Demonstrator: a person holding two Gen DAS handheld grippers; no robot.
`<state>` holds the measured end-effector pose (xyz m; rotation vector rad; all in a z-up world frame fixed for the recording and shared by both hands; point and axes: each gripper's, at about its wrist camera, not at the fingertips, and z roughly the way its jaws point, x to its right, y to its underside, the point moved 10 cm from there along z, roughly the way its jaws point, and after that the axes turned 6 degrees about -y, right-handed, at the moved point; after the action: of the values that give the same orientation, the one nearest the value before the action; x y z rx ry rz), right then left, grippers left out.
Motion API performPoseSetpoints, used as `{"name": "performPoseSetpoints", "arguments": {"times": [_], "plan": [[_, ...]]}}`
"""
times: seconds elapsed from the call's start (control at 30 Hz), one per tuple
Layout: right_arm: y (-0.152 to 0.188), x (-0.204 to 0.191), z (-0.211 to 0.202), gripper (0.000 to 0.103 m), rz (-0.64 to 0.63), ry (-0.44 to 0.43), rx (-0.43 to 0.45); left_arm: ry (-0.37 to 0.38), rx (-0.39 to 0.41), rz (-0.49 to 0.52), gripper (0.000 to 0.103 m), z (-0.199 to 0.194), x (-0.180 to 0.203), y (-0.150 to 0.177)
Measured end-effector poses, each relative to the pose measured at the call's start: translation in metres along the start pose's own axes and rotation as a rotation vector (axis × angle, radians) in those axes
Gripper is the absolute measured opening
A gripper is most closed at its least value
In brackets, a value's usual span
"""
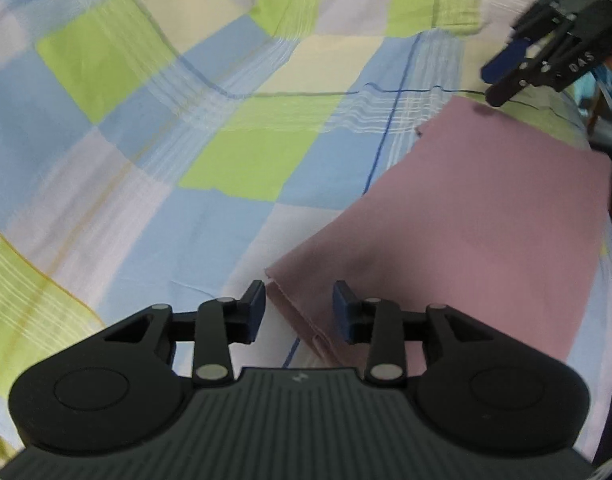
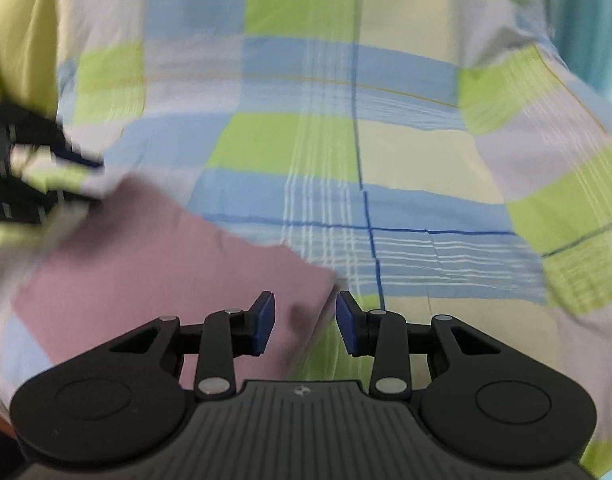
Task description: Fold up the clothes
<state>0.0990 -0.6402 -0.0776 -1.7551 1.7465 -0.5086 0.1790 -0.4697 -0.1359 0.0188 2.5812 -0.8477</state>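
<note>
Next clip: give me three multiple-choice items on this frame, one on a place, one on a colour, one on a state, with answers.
1. Where does the pink cloth lie?
A. On the checked sheet
B. On a wooden floor
C. In a basket

2. Which colour is missing from the sheet's checks?
A. Green
B. Blue
C. Red

3. How do the jaws of the left gripper stand?
A. Clamped flat on the cloth
B. Apart, with a cloth corner between them
C. Shut on nothing

Answers:
1 A: the sheet shows all round the cloth in both wrist views.
2 C: the squares are green, blue, cream and pale lilac.
3 B: there is a clear gap between the blue pads, and the folded corner sits in it without being pinched.
</note>
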Motion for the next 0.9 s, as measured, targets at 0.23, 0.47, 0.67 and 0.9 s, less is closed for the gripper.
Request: {"name": "performPoseSetpoints", "arguments": {"times": [0.23, 0.47, 0.67, 0.9], "plan": [[0.001, 0.020, 0.018, 0.038, 0.187, -0.141, 0.046, 0.075, -0.004, -0.175, 0.039, 0.015, -0.015, 0.006], [0.002, 0.023, 0.022, 0.014, 0.263, -0.173, 0.075, 0.099, 0.031, -0.222, 0.023, 0.011, -0.021, 0.004], [0.005, 0.026, 0.022, 0.002, 0.222, -0.127, 0.059, 0.069, 0.026, -0.140, 0.010, 0.016, -0.008, 0.003], [0.008, 0.036, 0.022, 0.001, 0.260, -0.097, 0.059, 0.022, 0.011, -0.165, 0.016, 0.017, -0.018, 0.008]]}}
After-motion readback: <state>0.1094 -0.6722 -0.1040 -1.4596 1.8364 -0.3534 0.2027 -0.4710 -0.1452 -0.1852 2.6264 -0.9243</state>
